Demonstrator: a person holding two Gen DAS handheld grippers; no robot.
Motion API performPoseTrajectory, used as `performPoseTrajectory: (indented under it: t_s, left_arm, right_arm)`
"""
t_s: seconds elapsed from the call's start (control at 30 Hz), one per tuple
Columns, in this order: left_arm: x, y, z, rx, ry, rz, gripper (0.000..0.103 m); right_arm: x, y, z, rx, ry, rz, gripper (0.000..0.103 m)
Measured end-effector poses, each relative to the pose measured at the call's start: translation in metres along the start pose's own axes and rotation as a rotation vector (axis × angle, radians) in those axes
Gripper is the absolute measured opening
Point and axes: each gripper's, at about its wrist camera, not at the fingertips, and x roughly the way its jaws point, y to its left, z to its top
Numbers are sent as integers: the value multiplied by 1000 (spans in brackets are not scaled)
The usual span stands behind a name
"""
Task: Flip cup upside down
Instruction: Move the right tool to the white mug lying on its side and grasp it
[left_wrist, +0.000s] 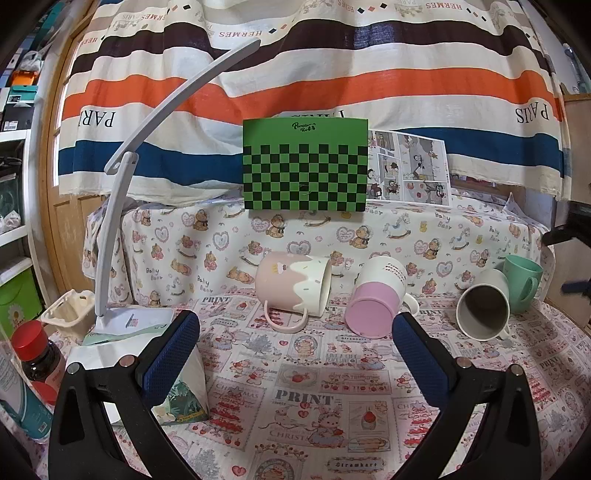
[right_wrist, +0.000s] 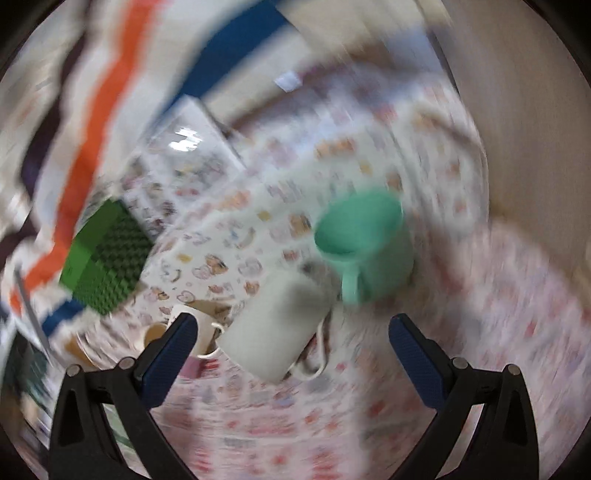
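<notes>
In the left wrist view several cups lie on the printed cloth: a pink cup with a cream drip pattern (left_wrist: 293, 290) on its side, a white-and-pink cup (left_wrist: 375, 301) tipped with its pink base toward me, a cream cup (left_wrist: 484, 306) on its side with its mouth facing me, and a mint-green cup (left_wrist: 522, 282) standing behind it. My left gripper (left_wrist: 295, 328) is open and empty, short of the cups. In the blurred, tilted right wrist view my right gripper (right_wrist: 293, 328) is open and empty, with the cream cup (right_wrist: 273, 325) and the green cup (right_wrist: 364, 240) ahead of it.
A white desk lamp (left_wrist: 110, 229) stands at the left, with a red-capped bottle (left_wrist: 38, 354), a cream holder (left_wrist: 70, 312) and a small printed box (left_wrist: 181, 398) near it. A green checkered board (left_wrist: 304, 170) and a comic sheet (left_wrist: 410, 166) lean at the back.
</notes>
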Motion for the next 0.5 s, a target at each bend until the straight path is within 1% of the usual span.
performPoseTrajectory:
  t_s: [0.07,0.1,0.2,0.27,0.37,0.47,0.5]
  left_arm:
    - [-1,0,-1,3,-5,1,103]
    - [-2,0,-1,4,-8,0,103]
    - [-2,-1,-1,2,-4,1,103]
    - [-3,-1,-1,1,-5,2,103]
    - [-3,-2,-1,5,-7,3,103]
    - [-3,-2,0,2,-4,10,103]
    - [-2,-2,0,1,-3,13,103]
  right_arm:
    - [22,-1,0,125,109,-25,103]
    - [33,0,-1,163,142,-29,103]
    - [66,11,-4,227,225,-62,103]
    - [85,19,-5,249,252,-80,103]
    - [102,23,-5,293,265,-106,103]
    - [109,19,-4,364,277,-118,102]
    - [111,17,-3,387,265,-111,101]
